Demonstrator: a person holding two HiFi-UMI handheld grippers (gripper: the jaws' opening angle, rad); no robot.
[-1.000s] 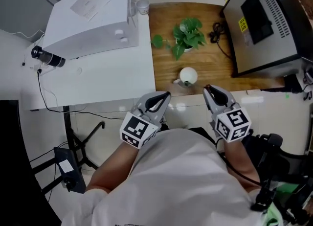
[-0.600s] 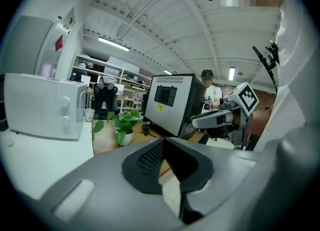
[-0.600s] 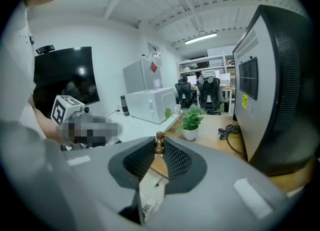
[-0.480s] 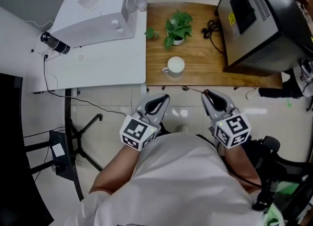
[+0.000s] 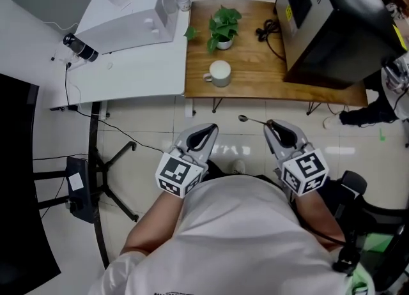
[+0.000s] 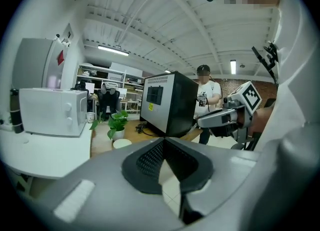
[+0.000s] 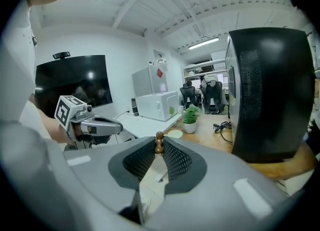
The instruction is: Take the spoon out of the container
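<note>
A white cup [image 5: 220,73] stands on the wooden table [image 5: 262,76], well ahead of both grippers. My right gripper [image 5: 271,124] is shut on the spoon [image 5: 250,120]; its metal bowl points left, out over the tiled floor. In the right gripper view the spoon's brown beaded handle end [image 7: 159,142] sticks up between the closed jaws of the right gripper [image 7: 159,147], with the cup [image 7: 175,134] far beyond. My left gripper [image 5: 209,128] is shut on nothing and held beside the right one; its own view shows the left gripper [image 6: 163,145] with its jaws meeting.
On the wooden table are a potted plant [image 5: 222,27], a black cable [image 5: 265,30] and a big black machine [image 5: 332,19]. A white microwave [image 5: 131,11] sits on the white table [image 5: 128,76] at left. A stand [image 5: 96,179] is on the floor. A person [image 6: 206,100] stands behind.
Both grippers have drawn back from the table, which now lies farther off. The spoon has come away from the cup in my right gripper and hangs over the floor.
</note>
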